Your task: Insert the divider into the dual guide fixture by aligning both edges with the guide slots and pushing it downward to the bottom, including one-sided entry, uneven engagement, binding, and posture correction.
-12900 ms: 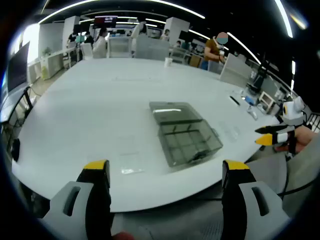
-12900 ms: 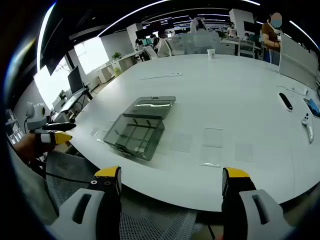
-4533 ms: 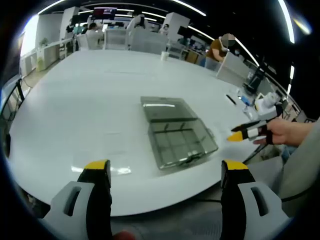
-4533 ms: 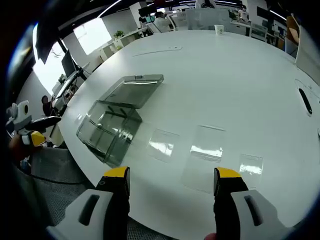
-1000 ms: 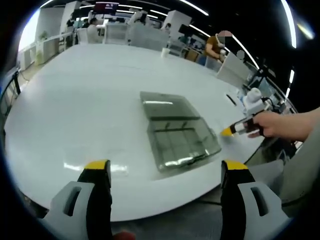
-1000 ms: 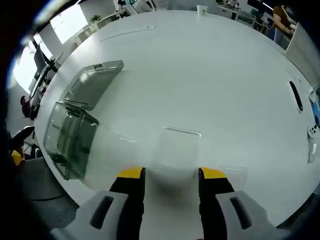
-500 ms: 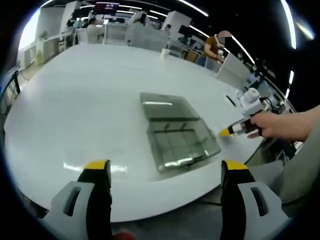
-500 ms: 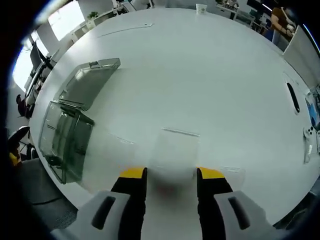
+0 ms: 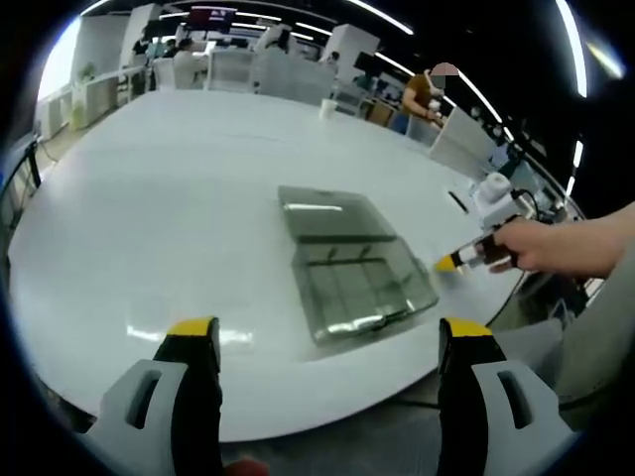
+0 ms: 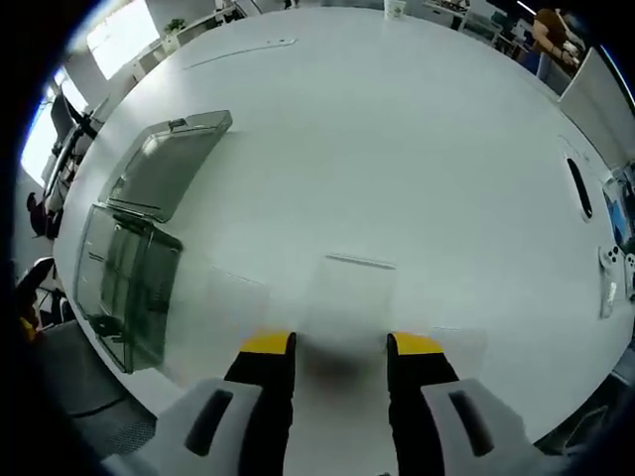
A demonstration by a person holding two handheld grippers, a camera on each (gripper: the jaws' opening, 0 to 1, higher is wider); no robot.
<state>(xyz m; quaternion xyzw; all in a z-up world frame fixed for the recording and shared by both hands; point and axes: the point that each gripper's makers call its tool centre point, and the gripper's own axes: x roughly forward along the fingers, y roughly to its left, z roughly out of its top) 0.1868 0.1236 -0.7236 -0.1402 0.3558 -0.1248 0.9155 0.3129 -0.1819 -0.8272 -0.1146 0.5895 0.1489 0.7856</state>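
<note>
A smoke-tinted clear box, the guide fixture [image 9: 357, 283], stands near the table's front edge with its lid [image 9: 327, 213] folded back flat; inner grid walls show through it. In the right gripper view the fixture [image 10: 124, 273] lies at the left. A clear divider sheet [image 10: 352, 288] lies flat on the white table [image 10: 417, 129]. My right gripper [image 10: 340, 347] points down at the divider's near edge, its yellow-tipped jaws narrowly apart on either side of it. In the left gripper view a hand holds that right gripper [image 9: 458, 260] just right of the fixture. My left gripper [image 9: 327, 332] hangs open off the table's edge.
Two more clear sheets [image 10: 233, 297] [image 10: 458, 342] lie beside the divider, and another [image 9: 213, 334] near the left jaw. A black pen-like object [image 10: 578, 188], a white controller [image 10: 603, 268] and a paper cup [image 10: 396, 8] sit further off. People stand at desks beyond the table.
The right gripper came over from beside the table, dropped onto the divider, and its jaws narrowed around the sheet. The left gripper has stayed open and nearly still.
</note>
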